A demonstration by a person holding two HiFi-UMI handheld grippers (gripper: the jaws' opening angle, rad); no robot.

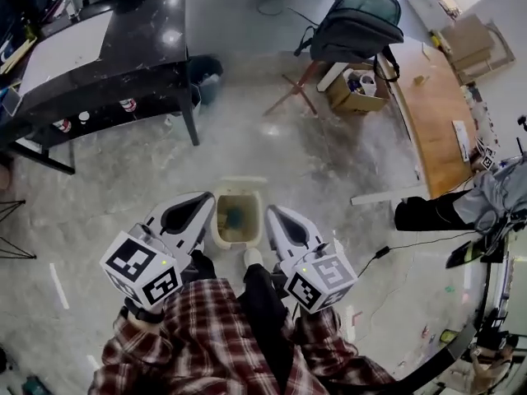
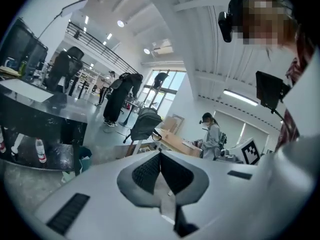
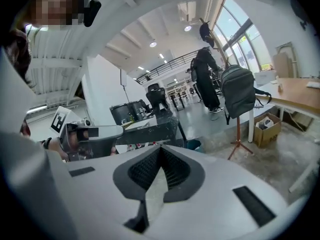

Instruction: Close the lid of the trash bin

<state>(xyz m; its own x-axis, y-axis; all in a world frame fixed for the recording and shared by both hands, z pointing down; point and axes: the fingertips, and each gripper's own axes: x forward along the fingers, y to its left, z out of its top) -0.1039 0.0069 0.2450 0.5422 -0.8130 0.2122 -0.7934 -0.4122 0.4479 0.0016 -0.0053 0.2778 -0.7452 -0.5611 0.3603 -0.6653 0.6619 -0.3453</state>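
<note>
In the head view a small cream trash bin [image 1: 237, 218] stands on the concrete floor right in front of me, its mouth open, with something dark inside. Its lid [image 1: 240, 184] seems to stand up at the far rim. My left gripper [image 1: 200, 207] hangs just left of the bin and my right gripper [image 1: 274, 217] just right of it, both above the floor and touching nothing. Each is shut and empty. A white shoe toe [image 1: 252, 257] rests at the bin's near side. Both gripper views look out across the room; the left gripper [image 2: 160, 155] and right gripper [image 3: 160, 150] show their jaws meeting.
A black table [image 1: 107, 48] stands at the far left, with a dark bucket [image 1: 206, 72] beside its leg. A backpack [image 1: 356, 19] hangs on a stand above a cardboard box [image 1: 356, 90]. A wooden table [image 1: 436, 113] and a white plank [image 1: 387, 196] lie to the right.
</note>
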